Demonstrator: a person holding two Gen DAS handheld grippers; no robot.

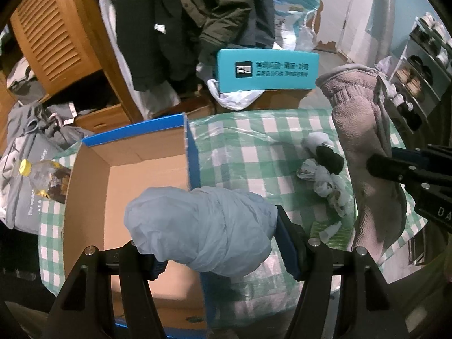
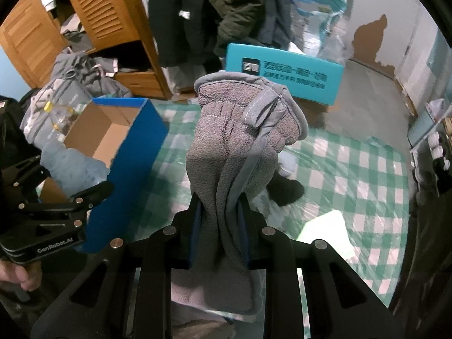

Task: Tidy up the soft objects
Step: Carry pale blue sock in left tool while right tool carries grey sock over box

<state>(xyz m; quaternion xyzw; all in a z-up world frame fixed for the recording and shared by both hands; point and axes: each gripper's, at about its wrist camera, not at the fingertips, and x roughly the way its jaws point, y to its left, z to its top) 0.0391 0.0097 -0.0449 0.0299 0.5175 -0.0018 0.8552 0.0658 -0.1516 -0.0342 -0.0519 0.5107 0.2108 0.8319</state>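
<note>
My left gripper [image 1: 217,243] is shut on a rolled pale-blue cloth bundle [image 1: 200,226], held over the right wall of an open cardboard box with blue sides [image 1: 147,166]. In the right wrist view that bundle [image 2: 76,166] hangs by the box [image 2: 127,152], with the left gripper [image 2: 93,195] beside it. My right gripper [image 2: 219,226] is shut on a grey fleece glove [image 2: 237,130], lifted upright above the green-checked tablecloth [image 2: 353,175]. The glove [image 1: 364,130] shows at the right of the left wrist view, clamped by the right gripper [image 1: 387,166]. A black sock [image 1: 329,158] and crumpled white cloths [image 1: 325,183] lie on the cloth.
A plastic bottle with a yellow cap [image 1: 42,178] lies left of the box. A teal carton [image 1: 268,69] sits beyond the table's far edge, with hanging dark coats [image 1: 197,14] and a wooden wardrobe [image 1: 59,31] behind. A shoe rack [image 1: 423,65] stands at the right.
</note>
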